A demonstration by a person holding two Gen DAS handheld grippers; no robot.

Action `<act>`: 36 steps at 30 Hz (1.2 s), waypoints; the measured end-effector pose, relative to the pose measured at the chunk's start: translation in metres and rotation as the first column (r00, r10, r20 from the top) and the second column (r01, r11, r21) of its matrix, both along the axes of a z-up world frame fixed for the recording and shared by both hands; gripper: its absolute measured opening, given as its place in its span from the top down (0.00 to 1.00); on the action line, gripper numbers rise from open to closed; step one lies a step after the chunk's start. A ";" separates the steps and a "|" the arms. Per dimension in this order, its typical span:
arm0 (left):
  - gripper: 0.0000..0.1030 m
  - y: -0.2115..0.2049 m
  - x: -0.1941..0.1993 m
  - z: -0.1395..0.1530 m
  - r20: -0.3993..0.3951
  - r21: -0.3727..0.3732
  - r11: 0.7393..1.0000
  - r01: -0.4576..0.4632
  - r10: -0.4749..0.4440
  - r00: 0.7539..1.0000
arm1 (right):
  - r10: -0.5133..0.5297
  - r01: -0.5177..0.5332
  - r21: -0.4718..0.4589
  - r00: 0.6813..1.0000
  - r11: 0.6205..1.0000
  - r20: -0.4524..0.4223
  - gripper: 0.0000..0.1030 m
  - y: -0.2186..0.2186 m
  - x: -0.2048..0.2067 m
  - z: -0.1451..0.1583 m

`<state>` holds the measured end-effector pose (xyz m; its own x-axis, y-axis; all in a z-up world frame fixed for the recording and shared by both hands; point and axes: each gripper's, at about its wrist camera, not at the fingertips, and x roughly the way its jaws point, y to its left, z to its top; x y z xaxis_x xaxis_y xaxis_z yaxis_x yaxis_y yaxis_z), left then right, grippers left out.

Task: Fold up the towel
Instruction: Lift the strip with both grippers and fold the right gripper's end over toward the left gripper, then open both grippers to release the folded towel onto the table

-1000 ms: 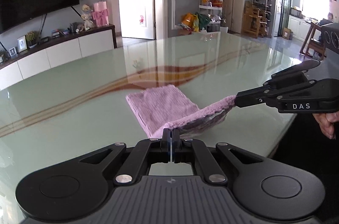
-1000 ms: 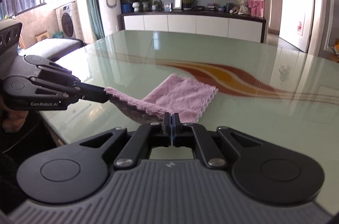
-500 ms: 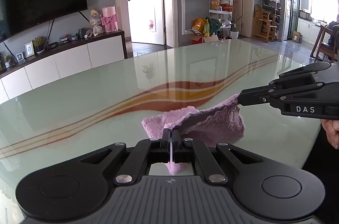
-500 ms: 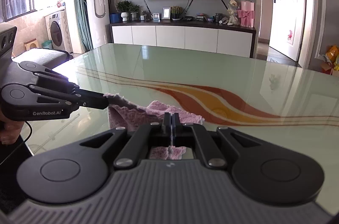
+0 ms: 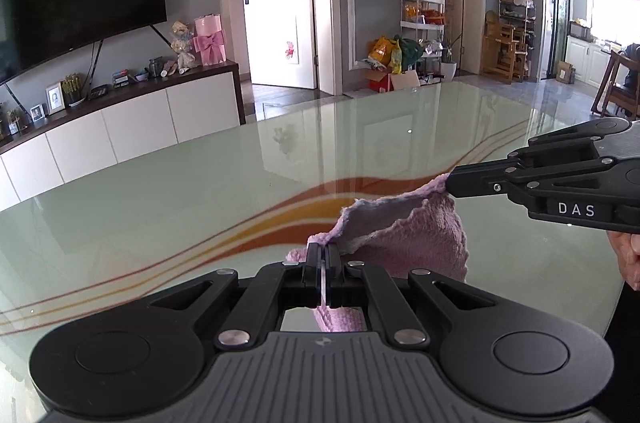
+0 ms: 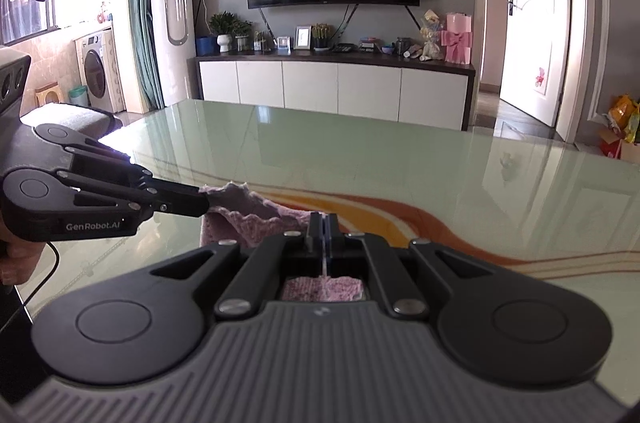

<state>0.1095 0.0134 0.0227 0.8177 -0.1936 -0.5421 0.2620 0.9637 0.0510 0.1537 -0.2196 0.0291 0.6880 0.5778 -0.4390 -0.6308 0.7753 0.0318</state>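
1. The soft lilac terry towel [image 5: 420, 235] is held above the near edge of the glossy pale-green glass table with orange swirl bands [image 5: 200, 191], at two adjacent corners.
2. One corner is pinched in the closed jaws of the left gripper [image 5: 322, 251]; the neighbouring corner is pinched in the closed jaws of the right gripper [image 6: 325, 223]. No gap is seen between either pair of fingers apart from the cloth.
3. From the left wrist view, the right gripper is seen coming in from the right of the towel, with the top hem stretched between the two grippers and sagging slightly.
4. The rest of the towel is seen hanging below that hem; whether its lower end touches the table cannot be told.
5. As a judgement, the task is at an early or middle stage: the towel is gripped and raised, but no finished, flat fold is seen on the table. The held edge remains to be carried over, laid down and released.
6. No container is seen on the table, so nothing is held in one.
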 end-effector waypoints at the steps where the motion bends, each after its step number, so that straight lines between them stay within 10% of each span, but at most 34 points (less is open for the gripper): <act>1: 0.98 0.000 0.001 0.001 -0.001 0.001 1.000 0.003 -0.003 1.000 | -0.001 0.001 0.000 1.000 1.000 0.001 0.99 0.000 0.001 0.000; 27: 0.95 0.015 0.078 -0.027 -0.113 -0.020 1.000 -0.024 0.022 0.993 | -0.089 0.086 -0.022 0.982 0.996 -0.166 0.98 0.012 0.086 -0.043; 36: 0.89 -0.004 0.077 -0.041 -0.140 -0.041 0.995 0.096 -0.101 0.985 | -0.121 0.112 -0.045 0.952 0.993 -0.280 0.98 0.015 0.107 -0.064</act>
